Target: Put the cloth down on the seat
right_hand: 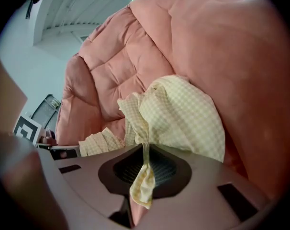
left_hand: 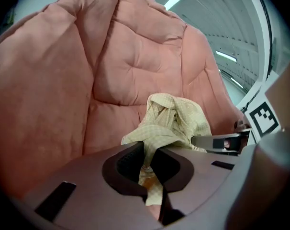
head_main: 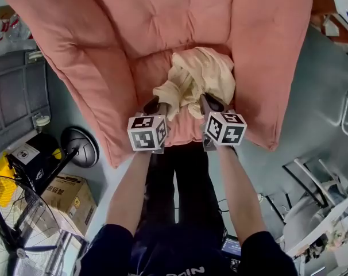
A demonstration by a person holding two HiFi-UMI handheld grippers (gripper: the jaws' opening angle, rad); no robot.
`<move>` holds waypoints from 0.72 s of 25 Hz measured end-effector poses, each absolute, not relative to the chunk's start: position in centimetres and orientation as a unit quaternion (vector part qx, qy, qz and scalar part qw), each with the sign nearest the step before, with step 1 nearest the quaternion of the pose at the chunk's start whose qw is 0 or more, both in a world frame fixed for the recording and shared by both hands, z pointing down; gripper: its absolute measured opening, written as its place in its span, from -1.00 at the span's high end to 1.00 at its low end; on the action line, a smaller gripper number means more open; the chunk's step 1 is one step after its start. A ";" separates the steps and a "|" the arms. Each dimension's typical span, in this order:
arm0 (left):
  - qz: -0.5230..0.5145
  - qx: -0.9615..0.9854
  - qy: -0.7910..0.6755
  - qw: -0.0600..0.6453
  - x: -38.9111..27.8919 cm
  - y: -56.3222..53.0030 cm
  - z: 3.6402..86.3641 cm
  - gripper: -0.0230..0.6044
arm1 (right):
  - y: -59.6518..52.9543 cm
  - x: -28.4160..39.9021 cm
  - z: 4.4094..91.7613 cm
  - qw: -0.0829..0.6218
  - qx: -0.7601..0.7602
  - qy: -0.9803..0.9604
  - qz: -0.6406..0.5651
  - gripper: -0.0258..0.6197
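Pale yellow checked cloth (head_main: 203, 73), crumpled in a heap, on pink tufted cushioned seat (head_main: 180, 16), between its arms

Navy short sleeves (head_main: 111, 243), black trousers (head_main: 182, 183) (marker cubes (head_main: 147, 133) carry black-and-white squares).

Pale yellow cloth (head_main: 200, 76) with a fine white check. Plain salmon-pink armchair (head_main: 162, 16). Grey-blue floor (head_main: 312, 91). Dark navy sleeves (head_main: 113, 243).
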State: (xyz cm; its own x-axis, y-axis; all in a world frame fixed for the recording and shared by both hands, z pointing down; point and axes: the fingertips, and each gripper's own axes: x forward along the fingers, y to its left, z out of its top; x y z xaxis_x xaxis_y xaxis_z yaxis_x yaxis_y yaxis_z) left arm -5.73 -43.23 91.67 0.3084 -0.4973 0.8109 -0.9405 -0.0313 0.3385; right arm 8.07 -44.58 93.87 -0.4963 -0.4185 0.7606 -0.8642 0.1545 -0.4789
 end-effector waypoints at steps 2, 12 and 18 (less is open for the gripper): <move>0.276 0.672 -0.526 0.442 -5.6 -42.6 94.0 0.79 | -44.6 7.9 95.4 0.244 0.444 -0.720 0.474 0.71; 0.300 0.638 -0.529 0.473 -6.2 -42.1 96.5 0.48 | -44.7 6.4 96.0 0.275 0.419 -0.727 0.468 0.57; 0.283 0.642 -0.525 0.482 -6.2 -41.4 89.6 0.02 | -43.0 4.8 88.0 0.280 0.404 -0.744 0.452 0.26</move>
